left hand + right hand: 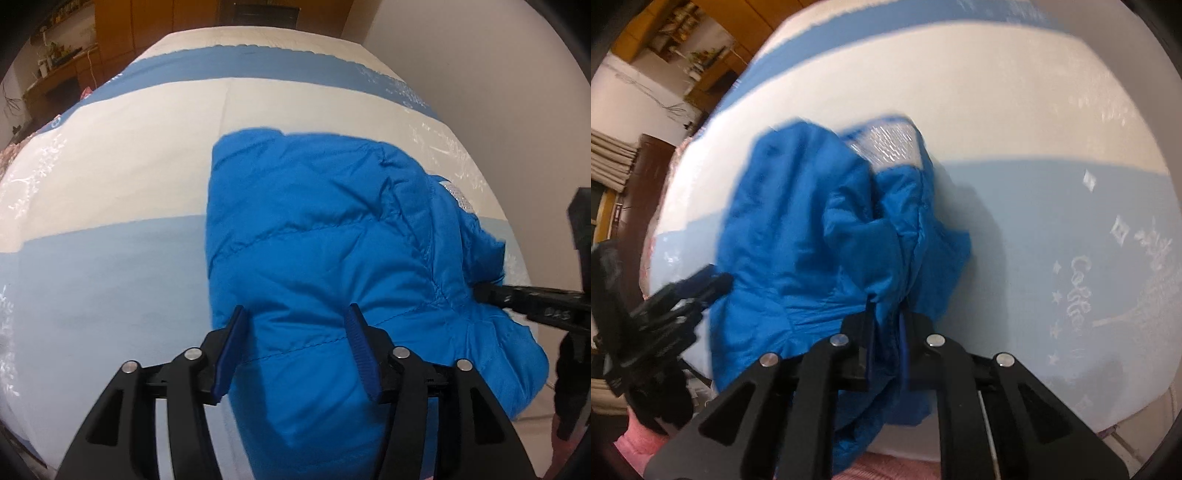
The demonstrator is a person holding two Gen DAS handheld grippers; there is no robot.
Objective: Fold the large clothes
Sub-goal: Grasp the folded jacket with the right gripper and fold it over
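Note:
A bright blue padded jacket (314, 221) lies bunched on the bed, and a patch of its silver lining (458, 195) shows at the right. My left gripper (297, 325) stands half wide with a thick fold of the jacket's near edge filling the gap between its blue pads. Fabric hangs down past that gripper toward the camera. In the right wrist view the jacket (794, 221) is crumpled, and my right gripper (886, 310) is shut on a thin gathered fold of it. The right gripper (484, 293) also enters the left wrist view from the right. The left gripper (713, 280) is blurred at the jacket's left edge.
The bed cover (129, 147) has white and blue bands and reaches a pale wall (480, 55) on the right. Wooden cabinets (110, 29) and shelves stand beyond the bed's far left corner. A pink sleeve (635, 443) and the bed's near edge (1108, 424) show at the bottom.

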